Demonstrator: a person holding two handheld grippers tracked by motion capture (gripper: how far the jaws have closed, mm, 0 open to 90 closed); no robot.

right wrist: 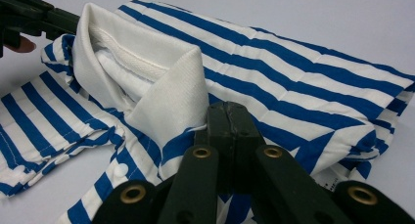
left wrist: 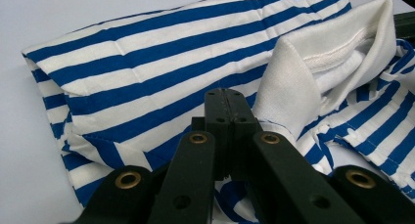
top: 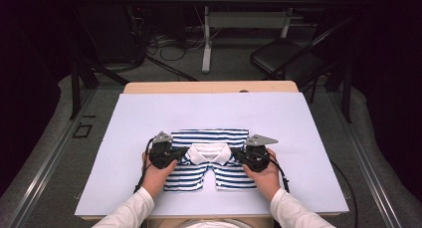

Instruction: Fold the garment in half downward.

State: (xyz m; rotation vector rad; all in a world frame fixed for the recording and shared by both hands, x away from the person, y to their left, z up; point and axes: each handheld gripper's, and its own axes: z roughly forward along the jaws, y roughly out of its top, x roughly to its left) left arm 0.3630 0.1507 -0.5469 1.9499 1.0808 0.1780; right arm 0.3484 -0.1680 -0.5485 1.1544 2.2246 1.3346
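The left gripper (top: 175, 153) has its jaws fully together, tips meeting in a tight seam in the left gripper view (left wrist: 226, 99). The tips sit on the striped cloth just beside the left wing of the collar (left wrist: 313, 82); whether a fold is pinched between them I cannot tell, since no cloth shows in the seam. The right gripper (top: 240, 156) stands the same way: jaws pressed together (right wrist: 229, 111), resting on the cloth at the foot of the collar's (right wrist: 166, 97) other wing, with nothing visible between the pads.

Each gripper is carried by a hand, the left hand (top: 157, 175) and the right hand (top: 263, 177), both in white sleeves that come in from the near edge. The two grippers point inward toward each other across the collar (top: 211, 153).

The shirt (top: 209, 161), blue and white striped, lies flat on the white sheet (top: 149, 113), a little nearer the person than the middle. Its upper part is folded into a neat band, and its collar is white and stands open. The sheet covers a wooden table (top: 209, 86).

Beyond the table, a dark chair (top: 283, 58) stands on the floor.
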